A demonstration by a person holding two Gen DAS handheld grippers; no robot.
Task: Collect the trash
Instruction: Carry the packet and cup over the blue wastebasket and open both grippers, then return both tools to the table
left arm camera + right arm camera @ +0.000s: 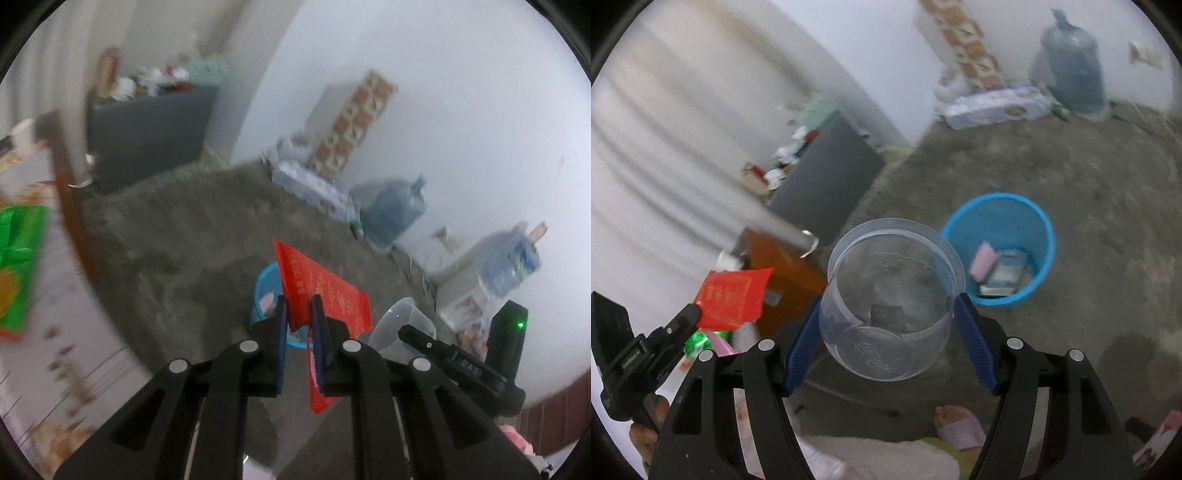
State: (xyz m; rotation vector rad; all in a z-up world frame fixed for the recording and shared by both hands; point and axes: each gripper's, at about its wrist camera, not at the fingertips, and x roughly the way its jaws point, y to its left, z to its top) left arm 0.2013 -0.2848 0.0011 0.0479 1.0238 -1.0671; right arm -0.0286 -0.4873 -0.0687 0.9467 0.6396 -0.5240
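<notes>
My left gripper point(298, 304) is shut on a flat red packet point(325, 291) with gold print, held in the air above the grey floor. Behind the packet stands a blue waste bin point(264, 291). In the right wrist view my right gripper point(886, 306) is shut on a clear plastic tub point(890, 306), its blue pads pressed on both sides. The blue waste bin point(1001, 247) stands on the floor just right of the tub, with a pink item and a dark box inside. The red packet point(733, 299) and the left gripper show at the lower left.
A dark grey cabinet point(147, 136) with clutter on top stands by the wall. Water jugs point(1071, 62), a patterned carton point(351, 125) and a tissue pack point(993, 105) line the far wall. A wooden table edge point(70, 199) is at left. A person's foot point(956, 424) is below.
</notes>
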